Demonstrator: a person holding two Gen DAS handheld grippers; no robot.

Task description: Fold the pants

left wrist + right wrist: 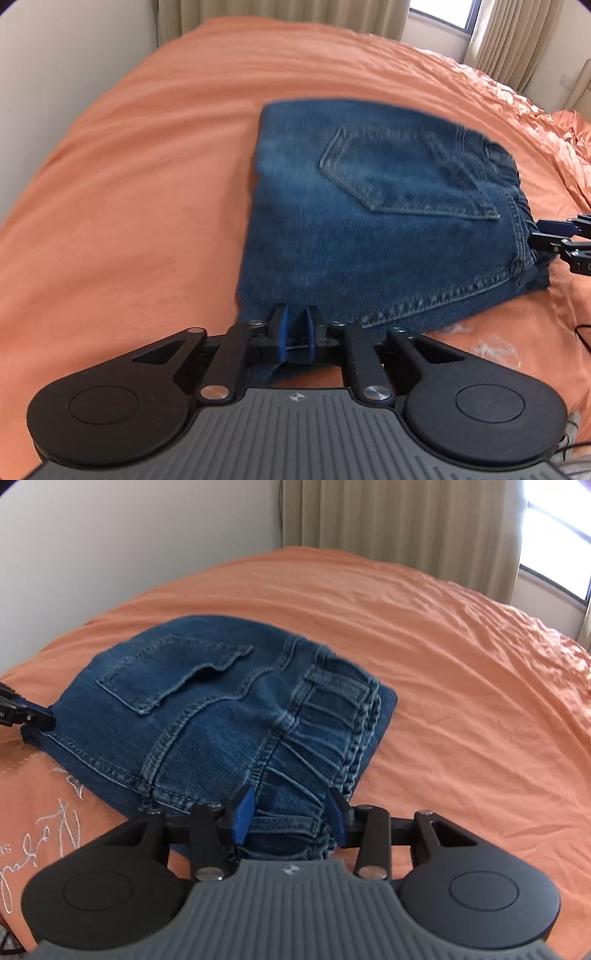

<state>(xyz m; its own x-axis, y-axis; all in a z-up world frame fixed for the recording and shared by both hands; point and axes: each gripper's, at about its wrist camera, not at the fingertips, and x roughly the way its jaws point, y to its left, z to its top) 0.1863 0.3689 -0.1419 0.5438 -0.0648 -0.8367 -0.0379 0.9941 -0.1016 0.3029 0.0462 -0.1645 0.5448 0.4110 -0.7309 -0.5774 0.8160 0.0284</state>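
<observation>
Blue denim pants (373, 221) lie folded into a compact bundle on the orange bed, back pocket (399, 173) up. My left gripper (295, 325) is nearly closed on the bundle's near edge, denim between its blue pads. In the right wrist view the pants (207, 720) show the elastic waistband (325, 731) toward me. My right gripper (291, 812) straddles the waistband with its jaws apart, cloth between them. The right gripper's tips show at the waistband in the left wrist view (543, 232). The left gripper's tip shows at the bundle's far corner in the right wrist view (37, 716).
The orange bedsheet (147, 184) spreads wide to the left and behind the pants. A white wall (129, 535) and beige curtains (388, 517) stand behind the bed, with a window (443, 11) at the right. White embroidered lettering (55, 830) marks the sheet near me.
</observation>
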